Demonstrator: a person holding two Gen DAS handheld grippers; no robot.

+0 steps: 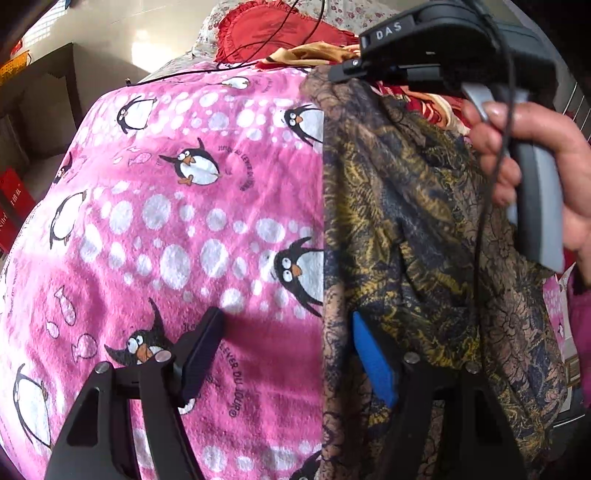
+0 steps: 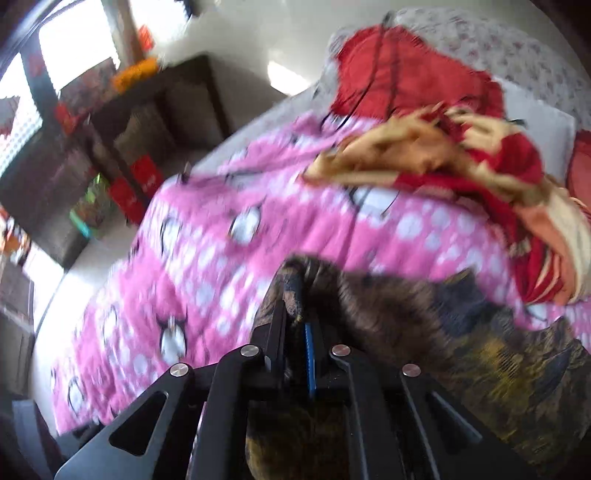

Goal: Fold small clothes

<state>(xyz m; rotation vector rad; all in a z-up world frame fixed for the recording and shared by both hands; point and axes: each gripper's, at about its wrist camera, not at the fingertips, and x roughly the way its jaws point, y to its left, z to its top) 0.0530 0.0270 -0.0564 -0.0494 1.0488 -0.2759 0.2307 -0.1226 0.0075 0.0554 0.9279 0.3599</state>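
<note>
Across bed, pink penguin blanket [image 1: 192, 229]; dark shelf unit [image 2: 122, 140] beside.

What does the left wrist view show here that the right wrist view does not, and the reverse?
Only the left wrist view: the left gripper open, one finger over the pink penguin blanket, the other at the dark patterned garment's edge; also the person's hand holding the right gripper's handle.

Only the right wrist view: the right gripper shut on a bunched fold of that garment, and the dark shelf unit in full.

Both: blanket, garment, red cushion, red and cream cloth pile.
</note>
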